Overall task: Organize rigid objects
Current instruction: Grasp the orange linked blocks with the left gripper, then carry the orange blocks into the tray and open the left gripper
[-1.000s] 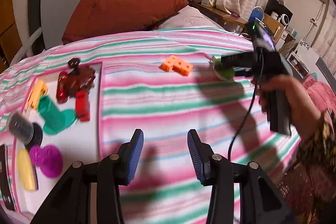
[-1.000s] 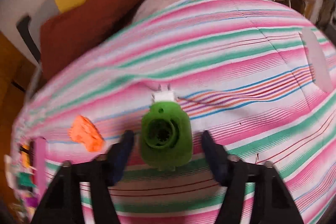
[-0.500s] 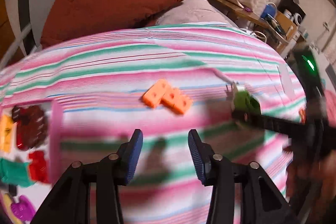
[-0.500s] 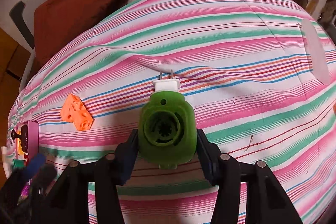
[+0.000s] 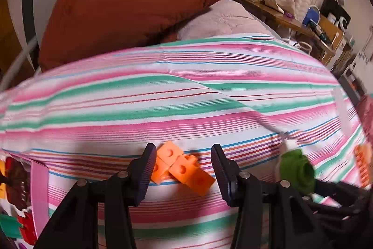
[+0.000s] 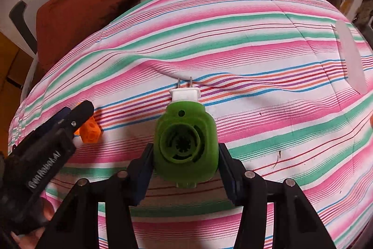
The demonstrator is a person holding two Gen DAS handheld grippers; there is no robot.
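Note:
An orange block piece made of joined cubes lies on the striped bedspread. My left gripper hangs over it with its jaws opening, one finger on each side and neither pad touching it. The right wrist view shows the same left gripper at the left, covering part of the orange block. My right gripper is shut on a green plug-in device, whose white pronged plug points away from me. In the left wrist view that green device appears at the right.
A pink-rimmed tray with red, brown and green toys sits at the left edge. A brown pillow lies at the bed's head. A cluttered wooden shelf runs along the far right. A pale oblong patch lies on the bedspread.
My left gripper has swept right from the tray to the orange block, and its jaws have widened. The gap between the right pads and the green device has closed.

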